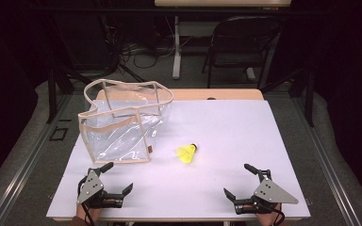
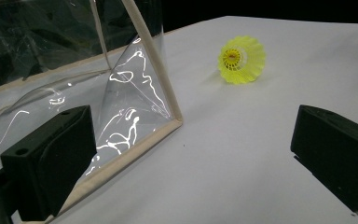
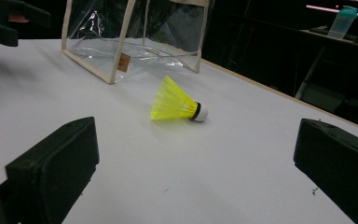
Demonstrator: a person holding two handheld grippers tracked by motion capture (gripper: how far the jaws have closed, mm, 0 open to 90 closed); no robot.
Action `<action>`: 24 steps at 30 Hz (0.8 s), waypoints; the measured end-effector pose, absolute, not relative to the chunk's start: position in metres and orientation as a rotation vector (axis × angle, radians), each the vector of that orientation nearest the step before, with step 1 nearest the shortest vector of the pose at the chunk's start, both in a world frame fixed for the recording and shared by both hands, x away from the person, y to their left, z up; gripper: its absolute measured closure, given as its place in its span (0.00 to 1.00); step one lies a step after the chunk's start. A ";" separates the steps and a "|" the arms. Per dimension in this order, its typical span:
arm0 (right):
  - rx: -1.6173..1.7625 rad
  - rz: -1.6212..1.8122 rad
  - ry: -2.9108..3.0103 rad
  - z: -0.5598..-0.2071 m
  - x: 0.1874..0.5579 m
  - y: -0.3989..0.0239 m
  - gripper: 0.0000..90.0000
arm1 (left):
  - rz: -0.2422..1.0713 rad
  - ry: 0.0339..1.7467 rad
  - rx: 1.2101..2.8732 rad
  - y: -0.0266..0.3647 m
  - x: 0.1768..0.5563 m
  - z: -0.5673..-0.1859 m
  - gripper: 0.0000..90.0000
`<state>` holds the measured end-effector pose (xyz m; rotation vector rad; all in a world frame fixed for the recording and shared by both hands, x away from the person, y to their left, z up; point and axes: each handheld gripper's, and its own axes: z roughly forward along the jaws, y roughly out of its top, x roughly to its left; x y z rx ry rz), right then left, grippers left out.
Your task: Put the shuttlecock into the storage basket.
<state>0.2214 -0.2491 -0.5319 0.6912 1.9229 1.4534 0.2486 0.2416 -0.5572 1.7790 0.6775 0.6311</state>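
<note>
clear plastic bag with beige trim (image 2: 121,93): top and left cut off by the left gripper view's edge, near corner partly behind the jaw. small brown tag on bag (image 3: 123,62): print too small to read. yellow feathered shuttlecock (image 2: 241,59): cork tip hidden behind skirt.

Each hand carries a black gripper, the left gripper (image 1: 117,177) and the right gripper (image 1: 237,180) alike, with two blocky matt jaws, a grey three-cornered plate dotted with small holes on top, and a thin black cable trailing from the back.
</note>
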 end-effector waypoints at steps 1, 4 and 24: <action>0.691 1.453 1.923 -0.532 0.221 -0.249 0.00 | 0.631 0.678 1.779 0.242 0.249 -0.557 0.00; 0.691 1.454 1.924 -0.532 0.221 -0.249 0.00 | 0.633 0.675 1.783 0.241 0.249 -0.557 0.00; 0.704 1.437 1.944 -0.534 0.225 -0.247 0.00 | 0.583 0.655 1.842 0.224 0.257 -0.555 0.00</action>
